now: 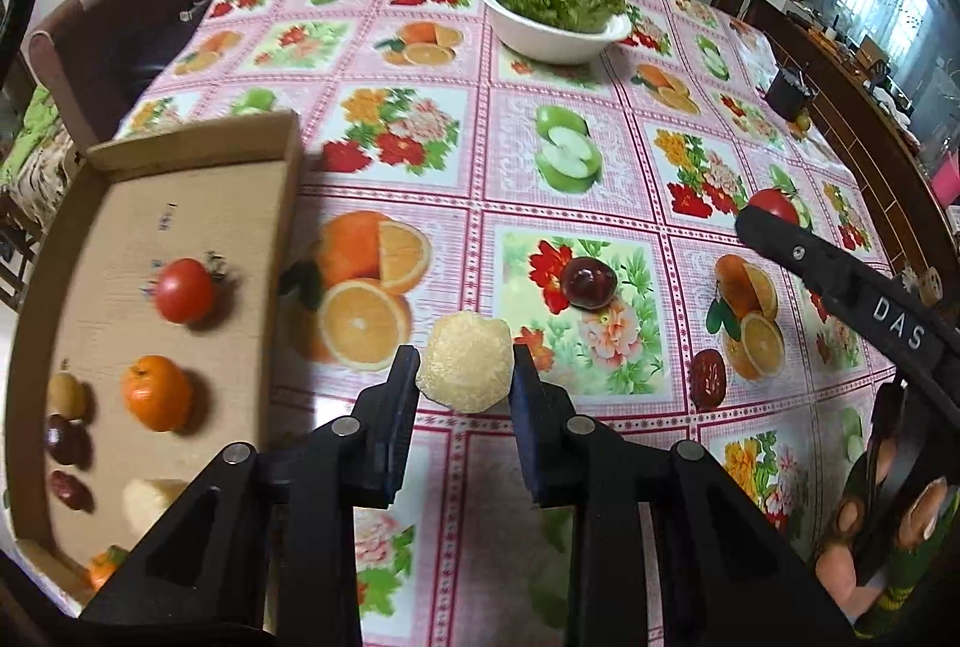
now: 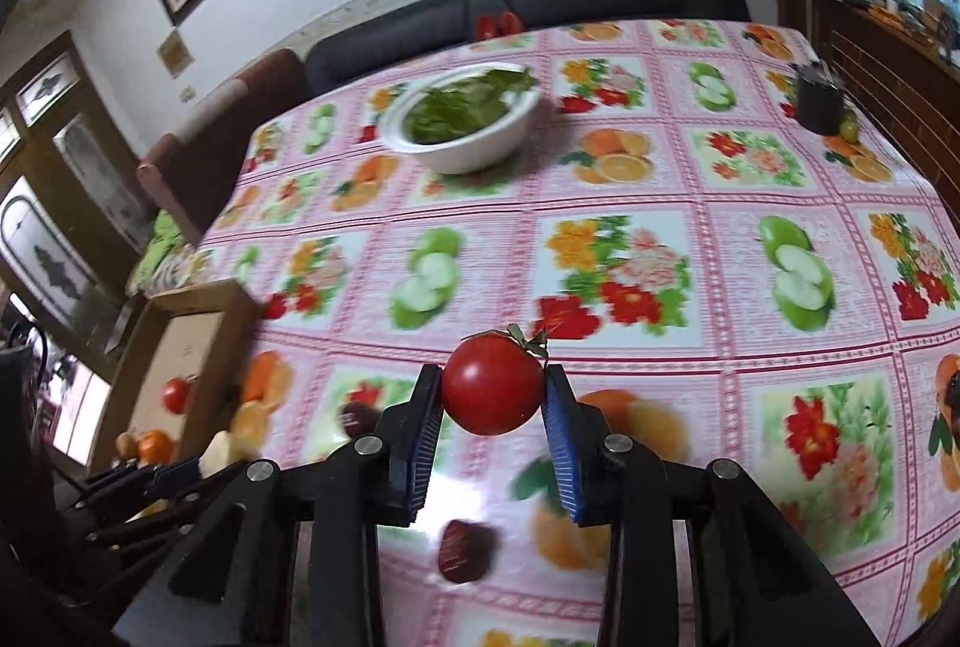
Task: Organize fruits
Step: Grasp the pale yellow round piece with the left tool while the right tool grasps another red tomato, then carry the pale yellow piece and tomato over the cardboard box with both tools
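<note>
Both grippers loaded. Left gripper (image 1: 465,368) pinches a pale yellow foam-netted fruit (image 1: 465,368), jaws narrowed against its two sides, held above the desk (image 1: 600,155) just beside the cardboard tray (image 1: 282,251). Right gripper (image 2: 492,389) is clamped on a red tomato (image 2: 492,384), stem up, well away from the tray and above the printed cloth. Tray already carries a tomato (image 1: 185,289), an orange (image 1: 157,392), a small tan fruit (image 1: 66,395), two dark red dates (image 1: 66,437) and another pale netted fruit (image 1: 150,500); free floor remains toward its far end. Risks, as I judge them: the netted fruit is soft and rounded, so a light pinch may let it rotate or slip on the way over the tray wall; the wall itself could catch the lower fingertip if the approach is low. The tomato is smooth and held only at its flanks, so squeezing harder may bruise it. Both grippers converging on the tray could collide. Left on the cloth: a dark plum-like fruit (image 1: 588,282) and a date (image 1: 708,371), both easily lost among the printed fruit. A white bowl of greens (image 1: 555,17) sits far from the tray, out of the way.
</note>
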Available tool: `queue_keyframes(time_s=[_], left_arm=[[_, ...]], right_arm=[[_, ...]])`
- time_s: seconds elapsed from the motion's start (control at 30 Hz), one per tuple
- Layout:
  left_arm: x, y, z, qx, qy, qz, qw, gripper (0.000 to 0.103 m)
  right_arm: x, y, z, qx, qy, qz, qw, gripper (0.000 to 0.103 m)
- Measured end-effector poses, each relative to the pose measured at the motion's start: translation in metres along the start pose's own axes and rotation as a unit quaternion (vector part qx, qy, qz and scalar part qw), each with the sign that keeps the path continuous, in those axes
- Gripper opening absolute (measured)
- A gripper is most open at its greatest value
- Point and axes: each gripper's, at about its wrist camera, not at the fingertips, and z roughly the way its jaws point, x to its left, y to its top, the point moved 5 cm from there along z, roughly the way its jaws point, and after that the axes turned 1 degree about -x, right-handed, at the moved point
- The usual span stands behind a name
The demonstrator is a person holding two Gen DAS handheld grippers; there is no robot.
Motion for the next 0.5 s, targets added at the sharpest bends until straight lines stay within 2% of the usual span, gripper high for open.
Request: queue_keyframes(time_s=[0.5], left_arm=[[0.057,0.001,-0.028,-0.027,0.041,-0.031,0.9983,0.027]], right_arm=[[0.084,-0.005,-0.004,0.008,0.051,-0.051,0.997,0.034]])
